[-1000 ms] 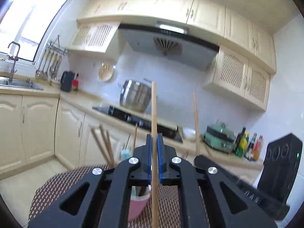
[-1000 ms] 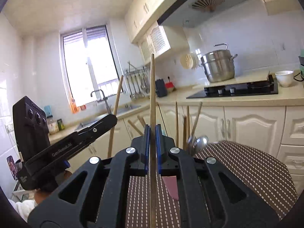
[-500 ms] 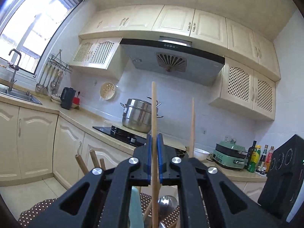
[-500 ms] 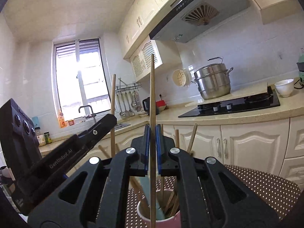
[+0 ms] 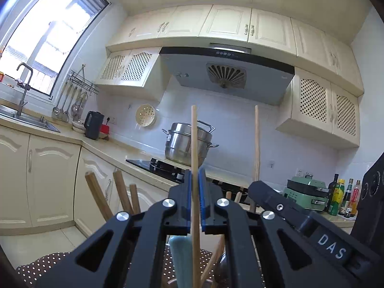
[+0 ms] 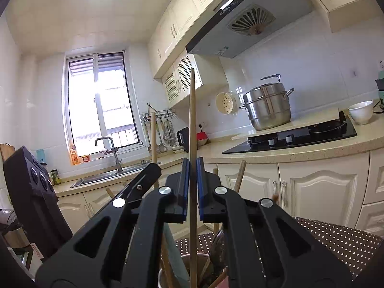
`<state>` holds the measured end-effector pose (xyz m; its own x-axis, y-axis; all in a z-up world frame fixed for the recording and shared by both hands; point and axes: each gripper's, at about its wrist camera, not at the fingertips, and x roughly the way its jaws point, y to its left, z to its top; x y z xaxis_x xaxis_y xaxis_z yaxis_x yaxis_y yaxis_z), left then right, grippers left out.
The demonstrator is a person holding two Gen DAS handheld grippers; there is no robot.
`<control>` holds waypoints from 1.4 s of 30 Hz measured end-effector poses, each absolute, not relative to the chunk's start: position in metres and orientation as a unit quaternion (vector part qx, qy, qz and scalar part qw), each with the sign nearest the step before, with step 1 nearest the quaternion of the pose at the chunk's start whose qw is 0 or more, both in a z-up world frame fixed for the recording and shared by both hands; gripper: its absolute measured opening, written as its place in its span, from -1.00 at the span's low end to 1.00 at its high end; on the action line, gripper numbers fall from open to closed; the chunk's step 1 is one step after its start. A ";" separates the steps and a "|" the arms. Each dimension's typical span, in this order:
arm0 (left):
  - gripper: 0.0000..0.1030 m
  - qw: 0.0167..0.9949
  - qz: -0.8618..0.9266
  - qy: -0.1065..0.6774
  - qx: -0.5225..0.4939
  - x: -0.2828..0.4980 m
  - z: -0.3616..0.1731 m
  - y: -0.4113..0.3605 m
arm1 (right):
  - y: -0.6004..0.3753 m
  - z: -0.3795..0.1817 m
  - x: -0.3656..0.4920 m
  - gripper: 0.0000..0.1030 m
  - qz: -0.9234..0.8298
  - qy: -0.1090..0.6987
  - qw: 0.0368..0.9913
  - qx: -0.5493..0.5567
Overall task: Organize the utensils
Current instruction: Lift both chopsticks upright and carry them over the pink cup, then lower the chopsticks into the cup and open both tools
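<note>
Both jaws clamped: left gripper on a chopstick, right gripper on another chopstick; lower ends hidden behind fingers, cup barely visible.

Two grippers, the left gripper and the right gripper, each clamp one upright wooden chopstick. One steel pot, one white bowl, one black kettle, four bottles.
</note>
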<state>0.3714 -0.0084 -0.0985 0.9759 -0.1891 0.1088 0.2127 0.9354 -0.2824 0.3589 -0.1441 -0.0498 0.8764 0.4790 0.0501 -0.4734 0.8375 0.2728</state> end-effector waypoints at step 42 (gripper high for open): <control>-0.51 0.985 -0.130 0.049 -0.102 0.334 -0.120 -0.017 | -0.153 -0.083 0.336 -0.87 0.233 0.107 0.962 0.091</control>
